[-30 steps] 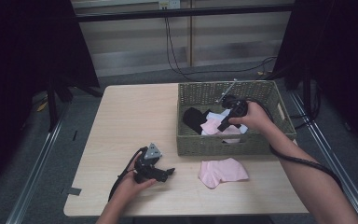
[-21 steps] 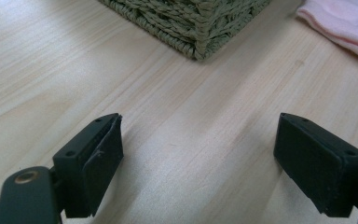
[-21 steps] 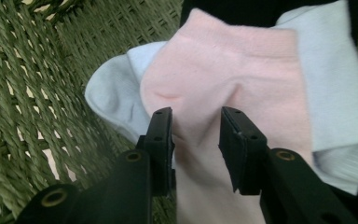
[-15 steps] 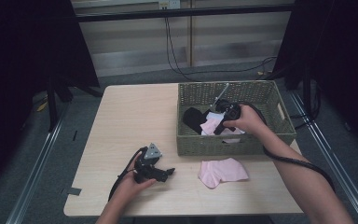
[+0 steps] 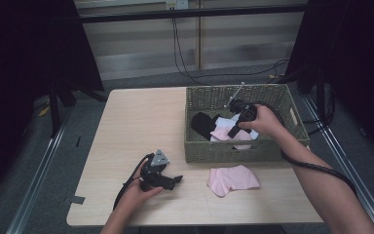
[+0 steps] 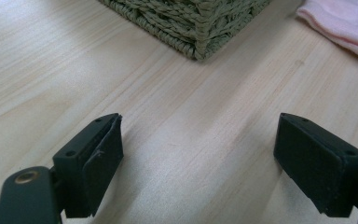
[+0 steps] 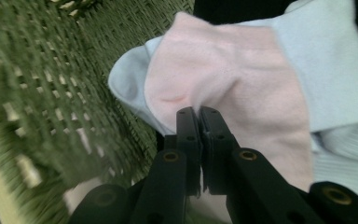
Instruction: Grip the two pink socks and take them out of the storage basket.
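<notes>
I am pinching a pink sock (image 7: pixel 223 79) in my right gripper (image 7: pixel 199 112) inside the wicker basket (image 5: pixel 195 97), my left gripper (image 6: pixel 198 154) gaping wide over the table (image 6: pixel 177 121).

Woven basket (image 7: pixel 37 93) wall motion-blurred in right gripper view, pink sock (image 6: pixel 349 23) cropped by left gripper view's edge

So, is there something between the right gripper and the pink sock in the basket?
Nothing visible: the right gripper, jaws shut, already sits against the pink sock inside the wicker basket.
</notes>
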{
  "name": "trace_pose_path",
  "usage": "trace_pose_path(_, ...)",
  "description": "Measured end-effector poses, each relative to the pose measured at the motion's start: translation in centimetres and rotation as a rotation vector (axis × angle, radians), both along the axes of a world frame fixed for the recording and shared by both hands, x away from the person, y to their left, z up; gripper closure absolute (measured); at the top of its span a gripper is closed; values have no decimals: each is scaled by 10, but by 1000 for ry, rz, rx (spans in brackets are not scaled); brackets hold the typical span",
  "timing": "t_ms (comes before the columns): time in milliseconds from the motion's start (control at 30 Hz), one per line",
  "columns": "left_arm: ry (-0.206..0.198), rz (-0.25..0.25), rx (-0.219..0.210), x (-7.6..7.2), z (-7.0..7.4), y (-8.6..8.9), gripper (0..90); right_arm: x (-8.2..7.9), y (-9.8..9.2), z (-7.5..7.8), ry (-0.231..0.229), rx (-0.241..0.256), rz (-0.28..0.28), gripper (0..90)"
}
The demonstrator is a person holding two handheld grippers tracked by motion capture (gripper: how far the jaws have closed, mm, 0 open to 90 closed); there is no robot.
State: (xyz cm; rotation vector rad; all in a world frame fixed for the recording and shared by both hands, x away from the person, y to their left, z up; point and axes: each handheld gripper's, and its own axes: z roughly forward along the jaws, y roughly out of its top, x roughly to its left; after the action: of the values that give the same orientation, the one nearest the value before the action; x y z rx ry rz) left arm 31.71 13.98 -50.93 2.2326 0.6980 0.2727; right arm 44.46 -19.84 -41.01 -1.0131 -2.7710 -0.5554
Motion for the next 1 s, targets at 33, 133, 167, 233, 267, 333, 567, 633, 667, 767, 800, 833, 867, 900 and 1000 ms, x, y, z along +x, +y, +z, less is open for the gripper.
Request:
trace_pose_path(33, 0, 0, 0, 0, 0, 0, 151, -1, -1, 4, 0, -5, -5, 870)
trace_pose_path(133, 1, 0, -1, 0, 0, 0, 151, -3, -7, 15, -12, 0, -1, 870)
trace_pose_path(167, -5, 0, 4, 0, 0, 0, 151, -4, -8, 18, -10, -3, -12, 871)
trace_pose_path(233, -5, 0, 4, 0, 0, 0, 151, -4, -12, 26, -14, -8, -6, 872)
trace_pose_path(267, -5, 0, 4, 0, 0, 0, 151, -4, -14, 30, -19, -6, -8, 871)
trace_pose_path(333, -5, 0, 4, 0, 0, 0, 151, -5, -18, 36, -27, -1, -11, 872)
trace_pose_path(567, -4, 0, 4, 0, 0, 0, 151, -8, -27, 58, -48, 16, -16, 872)
trace_pose_path(633, -4, 0, 5, 0, 0, 0, 151, -9, -28, 64, -53, 22, -13, 872)
trace_pose_path(667, -4, 0, 5, 0, 0, 0, 151, -9, -28, 64, -53, 22, -13, 872)
trace_pose_path(767, -1, -3, 7, 0, 1, 0, 151, -11, -30, 75, -56, 19, -17, 872)
trace_pose_path(800, -1, -2, 7, 0, 1, 0, 151, -11, -31, 77, -61, 21, -12, 872)
trace_pose_path(833, -1, -3, 7, 0, 1, 0, 151, -11, -31, 79, -63, 20, -7, 872)
trace_pose_path(867, -1, -3, 7, 0, 1, 0, 151, -12, -31, 81, -64, 21, -12, 872)
trace_pose_path(900, -1, -2, 7, 0, 1, 0, 151, -12, -32, 83, -63, 22, -14, 872)
trace_pose_path(1000, -1, -3, 7, 0, 1, 0, 151, -13, -33, 88, -68, 20, -5, 872)
